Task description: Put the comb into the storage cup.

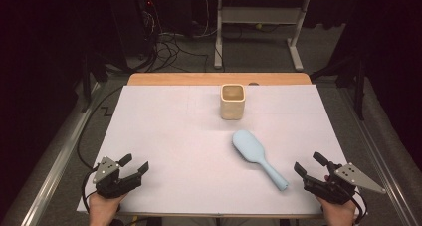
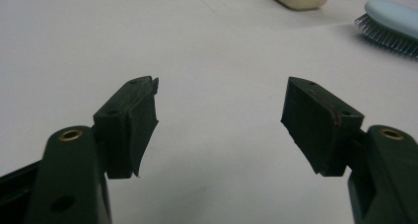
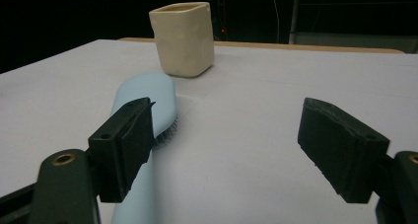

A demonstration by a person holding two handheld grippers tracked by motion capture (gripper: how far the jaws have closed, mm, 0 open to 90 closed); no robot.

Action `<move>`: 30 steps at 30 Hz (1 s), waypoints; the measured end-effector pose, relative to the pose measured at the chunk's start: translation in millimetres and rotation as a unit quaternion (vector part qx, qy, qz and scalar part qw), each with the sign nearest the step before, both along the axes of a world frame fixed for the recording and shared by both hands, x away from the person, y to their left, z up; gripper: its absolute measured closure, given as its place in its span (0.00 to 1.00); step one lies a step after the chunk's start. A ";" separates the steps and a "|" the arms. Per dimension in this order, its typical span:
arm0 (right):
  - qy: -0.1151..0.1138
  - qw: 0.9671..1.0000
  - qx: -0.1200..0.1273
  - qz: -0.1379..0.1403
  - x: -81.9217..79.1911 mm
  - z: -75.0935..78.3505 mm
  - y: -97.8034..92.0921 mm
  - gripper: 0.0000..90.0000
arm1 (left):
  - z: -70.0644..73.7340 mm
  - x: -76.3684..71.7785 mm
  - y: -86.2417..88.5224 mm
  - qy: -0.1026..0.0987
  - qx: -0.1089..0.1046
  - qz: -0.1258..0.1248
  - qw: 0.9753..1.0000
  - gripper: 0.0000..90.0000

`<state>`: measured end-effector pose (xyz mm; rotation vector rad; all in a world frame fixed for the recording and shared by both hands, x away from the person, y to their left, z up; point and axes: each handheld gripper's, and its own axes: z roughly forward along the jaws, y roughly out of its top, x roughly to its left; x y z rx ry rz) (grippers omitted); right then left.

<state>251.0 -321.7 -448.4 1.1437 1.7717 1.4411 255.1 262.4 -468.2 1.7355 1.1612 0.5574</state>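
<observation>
1. The left hand-held gripper (image 1: 136,167) sits at the near left corner of the desk (image 1: 164,126), held by a hand that comes in from the bottom edge of the high view. Its jaws stand wide apart with nothing between them, just bare white desk surface, as the left gripper view confirms. A black cable trails from it off the desk's left edge.

2. The cream cup (image 1: 232,102), square-mouthed and upright, stands toward the far side of the desk, near the middle. It is well apart from both grippers and a little beyond the brush head.

3. The light blue hairbrush (image 1: 258,157) lies flat on the desk, bristles down, right of centre. Its oval head points toward the cup and its handle runs toward the near right corner.

4. The right hand-held gripper (image 1: 309,165) is at the near right corner, near the end of the brush handle but not touching it. Its jaws are spread apart and hold nothing. In the right gripper view the brush handle runs beneath its left jaw, with the cup (image 3: 183,39) farther off.
</observation>
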 end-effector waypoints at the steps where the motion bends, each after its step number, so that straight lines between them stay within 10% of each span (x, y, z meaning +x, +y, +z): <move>1: 0.001 1.000 0.000 0.002 0.3 0.1 1.0 0.25 | 0.0 -0.1 0.1 -0.001 0.000 0.000 1.000 0.33; 30: -0.002 0.999 -0.013 0.036 11.8 2.1 30.4 0.24 | -0.4 0.8 0.4 0.001 -0.004 0.000 1.000 0.33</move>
